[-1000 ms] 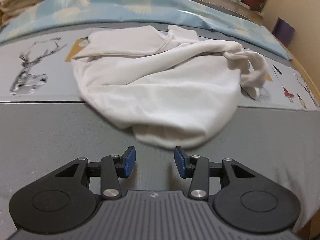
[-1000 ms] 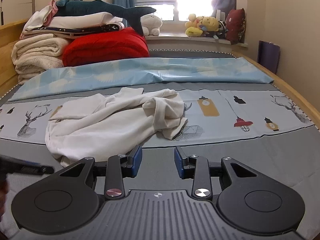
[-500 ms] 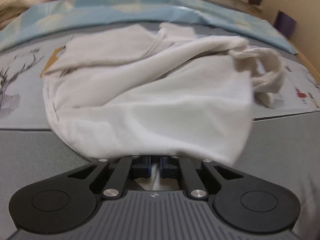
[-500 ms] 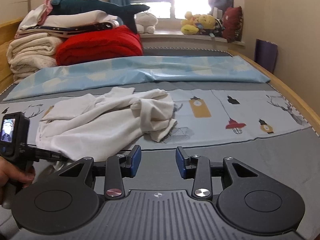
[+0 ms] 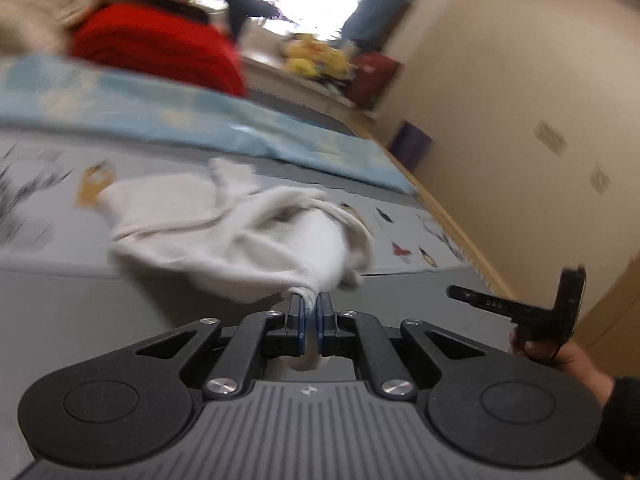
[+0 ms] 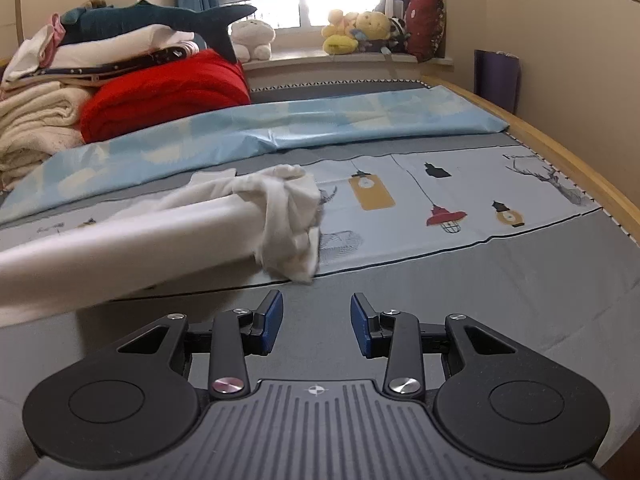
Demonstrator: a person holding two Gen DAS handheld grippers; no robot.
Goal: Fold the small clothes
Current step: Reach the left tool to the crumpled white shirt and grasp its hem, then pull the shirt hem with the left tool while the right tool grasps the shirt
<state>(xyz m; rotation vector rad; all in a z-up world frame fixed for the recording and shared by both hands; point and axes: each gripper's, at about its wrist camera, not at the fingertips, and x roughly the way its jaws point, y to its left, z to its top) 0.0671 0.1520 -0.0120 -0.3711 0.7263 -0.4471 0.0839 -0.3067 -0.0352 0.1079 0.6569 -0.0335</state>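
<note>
A crumpled white garment lies on the bed. My left gripper is shut on its near edge and pulls it, so the cloth stretches taut toward the gripper. In the right wrist view the garment stretches from the left edge toward the middle of the bed, with a bunched end. My right gripper is open and empty, low over the grey sheet, just in front of and right of the bunched end. The right gripper's body and the hand holding it show in the left wrist view.
A light blue sheet lies across the bed behind the garment. Folded blankets and a red quilt are stacked at the back left. Plush toys sit on the window sill. The wooden bed edge runs along the right.
My left gripper closed on the garment's near edge, then lifted and tilted, pulling the cloth toward me and to the left. The right gripper stayed open and moved a little closer to the garment.
</note>
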